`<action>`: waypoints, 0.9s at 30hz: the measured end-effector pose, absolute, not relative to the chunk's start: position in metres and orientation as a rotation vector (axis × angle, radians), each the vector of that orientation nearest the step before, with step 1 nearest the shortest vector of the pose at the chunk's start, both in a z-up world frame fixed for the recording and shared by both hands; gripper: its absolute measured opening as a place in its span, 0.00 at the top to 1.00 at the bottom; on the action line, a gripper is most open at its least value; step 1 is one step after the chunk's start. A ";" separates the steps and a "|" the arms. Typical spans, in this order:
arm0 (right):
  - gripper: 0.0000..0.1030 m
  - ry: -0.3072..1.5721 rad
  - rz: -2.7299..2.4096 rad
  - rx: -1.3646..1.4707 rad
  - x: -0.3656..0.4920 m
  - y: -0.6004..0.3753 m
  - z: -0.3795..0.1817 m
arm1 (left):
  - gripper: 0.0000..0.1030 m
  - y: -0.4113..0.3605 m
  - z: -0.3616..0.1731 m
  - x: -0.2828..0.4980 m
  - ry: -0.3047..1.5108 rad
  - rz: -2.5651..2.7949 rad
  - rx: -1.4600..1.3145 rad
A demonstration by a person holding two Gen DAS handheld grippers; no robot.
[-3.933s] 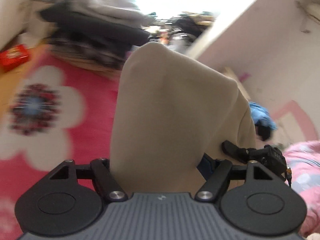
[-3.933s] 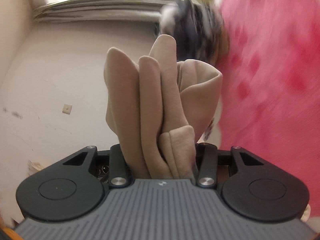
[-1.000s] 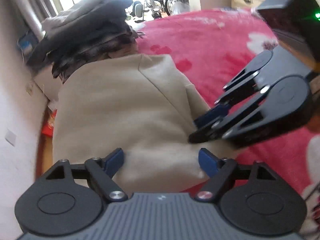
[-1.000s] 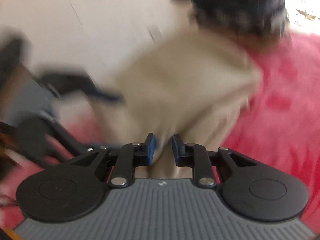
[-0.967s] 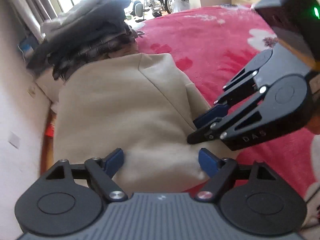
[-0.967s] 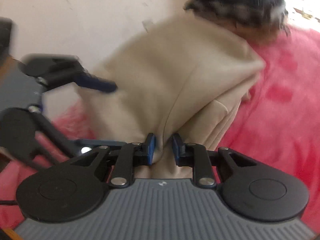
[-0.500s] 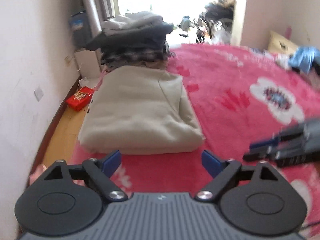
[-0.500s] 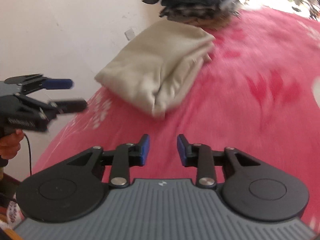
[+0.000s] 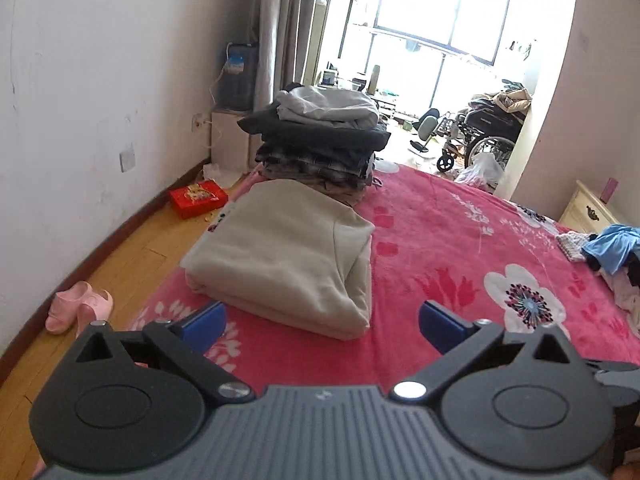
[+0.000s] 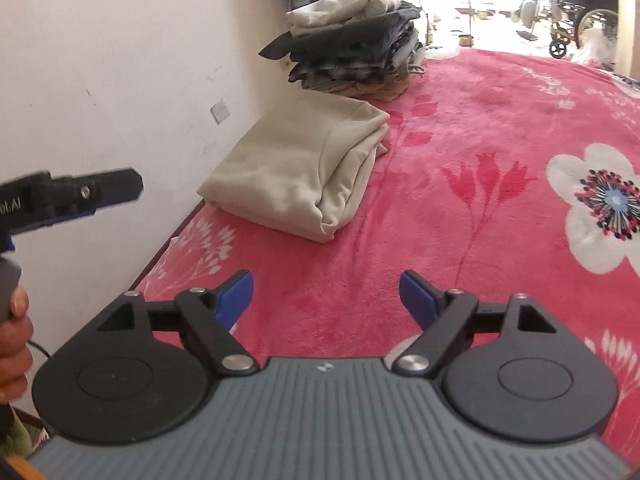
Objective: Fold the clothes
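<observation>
Folded beige garment at the wall-side edge of the red floral bedspread, both grippers clear of it.

The garment lies in a thick, soft rectangle just in front of the stack of folded clothes, its layered open edges toward the bed's middle. It looks light, limp and plush, not slippery; a single pinch would likely spill the layers, so the better hold seems to be under the two near corners or across the closed fold. The left gripper hangs above the bed, angled down at the garment, its jaws opening with nothing between them. The right gripper is angled likewise beside it, jaws opening, also empty.
</observation>
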State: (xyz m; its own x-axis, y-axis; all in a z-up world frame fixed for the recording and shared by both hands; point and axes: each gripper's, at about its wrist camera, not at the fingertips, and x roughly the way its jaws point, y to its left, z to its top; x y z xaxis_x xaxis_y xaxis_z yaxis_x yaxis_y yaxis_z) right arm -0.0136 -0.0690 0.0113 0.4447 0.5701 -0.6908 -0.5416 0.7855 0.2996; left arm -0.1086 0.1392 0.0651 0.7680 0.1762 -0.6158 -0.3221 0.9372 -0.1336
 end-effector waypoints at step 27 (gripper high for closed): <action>0.01 0.763 0.527 -0.046 -0.041 -0.020 0.036 | 0.00 0.140 0.063 -0.125 0.699 0.600 -0.062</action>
